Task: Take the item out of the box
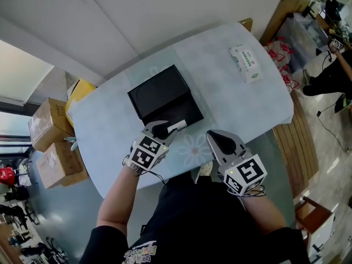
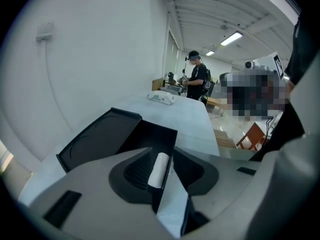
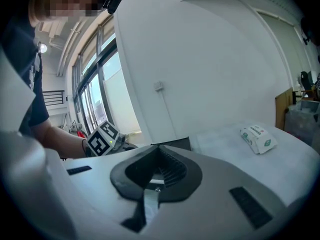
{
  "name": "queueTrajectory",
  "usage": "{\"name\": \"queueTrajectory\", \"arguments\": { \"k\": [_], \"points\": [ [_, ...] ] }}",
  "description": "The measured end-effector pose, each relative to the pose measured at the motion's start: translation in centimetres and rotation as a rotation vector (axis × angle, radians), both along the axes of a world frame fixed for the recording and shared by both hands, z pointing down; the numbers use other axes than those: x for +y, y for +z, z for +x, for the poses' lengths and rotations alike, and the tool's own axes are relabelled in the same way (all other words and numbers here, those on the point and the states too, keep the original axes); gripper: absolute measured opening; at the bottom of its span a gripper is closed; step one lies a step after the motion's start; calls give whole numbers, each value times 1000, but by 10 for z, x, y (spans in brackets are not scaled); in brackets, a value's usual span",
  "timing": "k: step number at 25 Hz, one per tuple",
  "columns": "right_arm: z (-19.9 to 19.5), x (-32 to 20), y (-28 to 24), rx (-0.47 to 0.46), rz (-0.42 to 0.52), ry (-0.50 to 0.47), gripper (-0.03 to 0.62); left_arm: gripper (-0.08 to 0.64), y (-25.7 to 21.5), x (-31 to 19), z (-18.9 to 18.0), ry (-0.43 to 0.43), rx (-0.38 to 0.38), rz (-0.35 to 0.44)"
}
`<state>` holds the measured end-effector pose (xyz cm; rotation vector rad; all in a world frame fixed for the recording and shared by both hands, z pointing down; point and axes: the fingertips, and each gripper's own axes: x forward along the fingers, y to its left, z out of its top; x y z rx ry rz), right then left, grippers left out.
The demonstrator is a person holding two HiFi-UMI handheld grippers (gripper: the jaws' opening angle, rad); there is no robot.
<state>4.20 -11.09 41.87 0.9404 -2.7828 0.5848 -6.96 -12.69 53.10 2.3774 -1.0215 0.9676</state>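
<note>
**Black box** (image 1: 175, 110): open on the desk (image 1: 236, 106). Its lid is folded back flat on the side away from the person.

**White item** (image 2: 160, 170): a small pale roll at the near edge of the box. Whether it lies inside the rim or on it cannot be told.

**Left hand-held gripper** (image 1: 160, 128): at the near edge of the box and tilted down toward it. The jaws stand well apart with the white item in the gap between them. It lies close to the left jaw, and the pads are not clamped on it.

**Right hand-held gripper** (image 1: 213, 136): to the right of the box and nearer the person, above the desk's front edge. The jaws are brought together with nothing between them.

**Pack of wipes** (image 1: 247, 62): white with green print, lying flat on the desk well to the right of the box and further back.

**Cardboard cartons** (image 1: 49, 124): two, on the floor to the left of the box, beyond the end of the desk.

**Person** (image 2: 196, 81): standing in the room far behind the box, seen in the left gripper view.
</note>
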Motion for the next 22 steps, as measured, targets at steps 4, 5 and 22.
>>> {"name": "queueTrajectory", "arguments": {
  "k": [4,5,22],
  "points": [
    [-4,-8,10,6,-30,11,9,130,27,-6,-4,79,-55,-103],
    [-5,-10,13,7,-35,12,9,130,33,-6,-5,99,-63,-136],
    [-9,-25,33,24,-93,43,9,141,94,-10,-3,345,-183,-378]
  ]
}}
